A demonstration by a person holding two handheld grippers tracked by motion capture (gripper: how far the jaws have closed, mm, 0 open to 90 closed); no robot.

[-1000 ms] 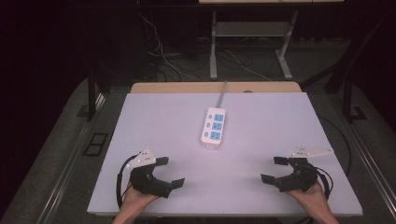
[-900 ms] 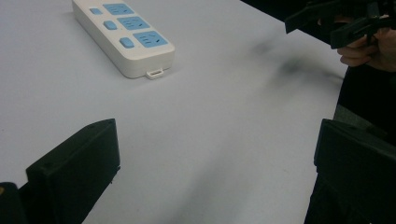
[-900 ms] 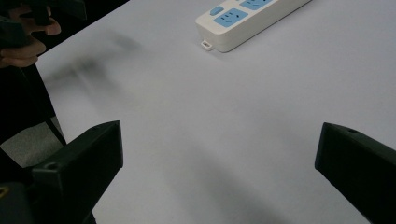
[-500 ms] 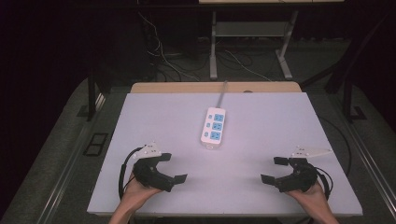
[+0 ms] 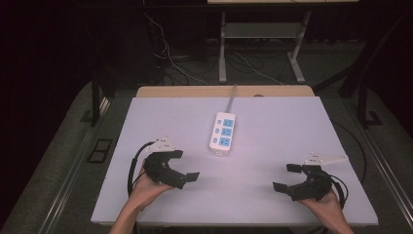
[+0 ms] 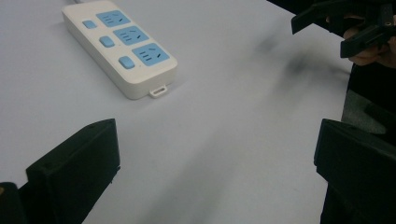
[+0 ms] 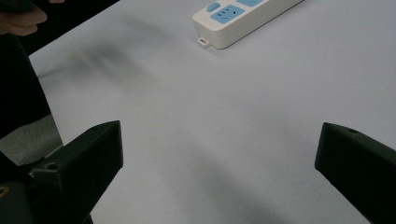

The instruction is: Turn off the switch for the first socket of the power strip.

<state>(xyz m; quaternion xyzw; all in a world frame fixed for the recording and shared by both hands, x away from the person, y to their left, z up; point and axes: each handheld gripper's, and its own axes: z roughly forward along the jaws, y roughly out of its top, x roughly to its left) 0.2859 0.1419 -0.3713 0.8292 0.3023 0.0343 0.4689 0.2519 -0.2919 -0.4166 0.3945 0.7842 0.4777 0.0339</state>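
A white power strip point(image 5: 223, 131) with three blue sockets lies in the middle of the pale table point(image 5: 287, 122), and its cord point(image 5: 233, 95) runs off the far edge. My left gripper point(image 5: 185, 165) is at the near left, open and holding nothing, pointed right toward the centre. My right gripper point(image 5: 284, 177) is at the near right, open and holding nothing, pointed left. In the left gripper view the power strip point(image 6: 120, 46) is ahead at upper left, beyond the left gripper point(image 6: 215, 158). The right gripper view has the strip's end point(image 7: 243, 14) at the top, past the right gripper point(image 7: 217, 158).
Bare tabletop stretches between the two grippers and the strip. In the left gripper view the other gripper point(image 6: 345, 23) sits at the top right, held by a hand. Behind the table are a desk frame point(image 5: 258, 34) and loose cables on a dark floor.
My left gripper has moved a little forward and toward the centre. The right gripper and the power strip have stayed where they were.
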